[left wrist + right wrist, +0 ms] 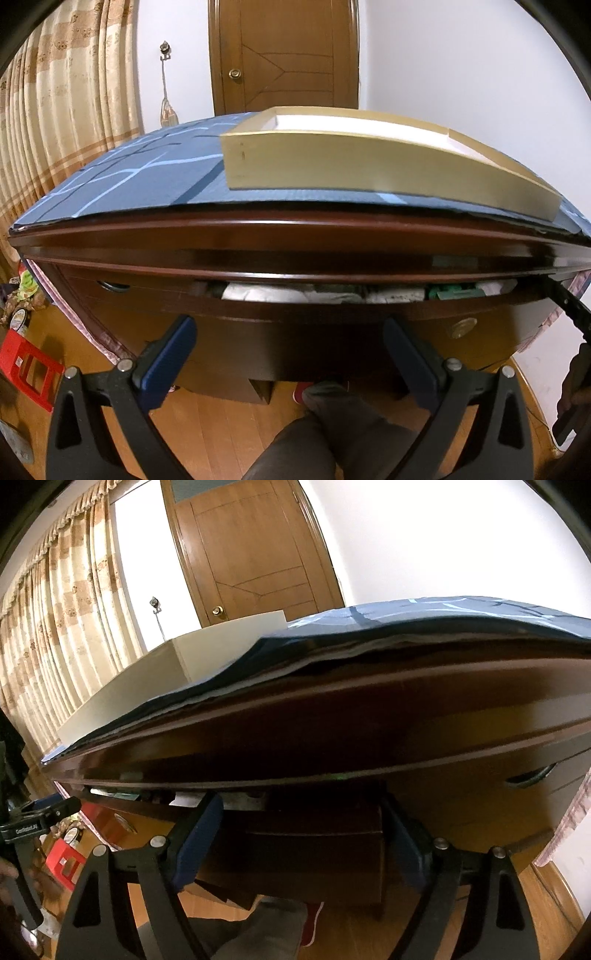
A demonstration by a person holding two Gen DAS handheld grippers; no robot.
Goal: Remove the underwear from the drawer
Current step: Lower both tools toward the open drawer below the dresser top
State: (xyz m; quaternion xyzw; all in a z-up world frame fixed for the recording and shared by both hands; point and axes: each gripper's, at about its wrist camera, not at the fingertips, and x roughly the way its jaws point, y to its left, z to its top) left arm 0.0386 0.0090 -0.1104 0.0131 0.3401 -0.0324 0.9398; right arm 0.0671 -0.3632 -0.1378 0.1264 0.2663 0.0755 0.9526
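Note:
The dark wooden drawer (314, 317) stands pulled out a little under the dresser top. In its gap lie folded pieces of underwear: a white one (258, 293), a speckled white one (395, 295) and something green (454, 291). My left gripper (288, 325) is open just in front of the drawer front, its blue pads (173, 354) apart and empty. My right gripper (301, 805) is open too, low under the dresser edge, with nothing pressed between its pads (199, 834). Its left finger sits close below the drawer gap, where a white piece (184, 798) shows.
A tan tray (332, 162) rests on the blue patterned cloth (147, 173) covering the dresser top. A person's leg and foot (332, 413) stand on the wooden floor below. A red stool (29, 369) and clutter lie at the left. Behind are a curtain and a wooden door (284, 55).

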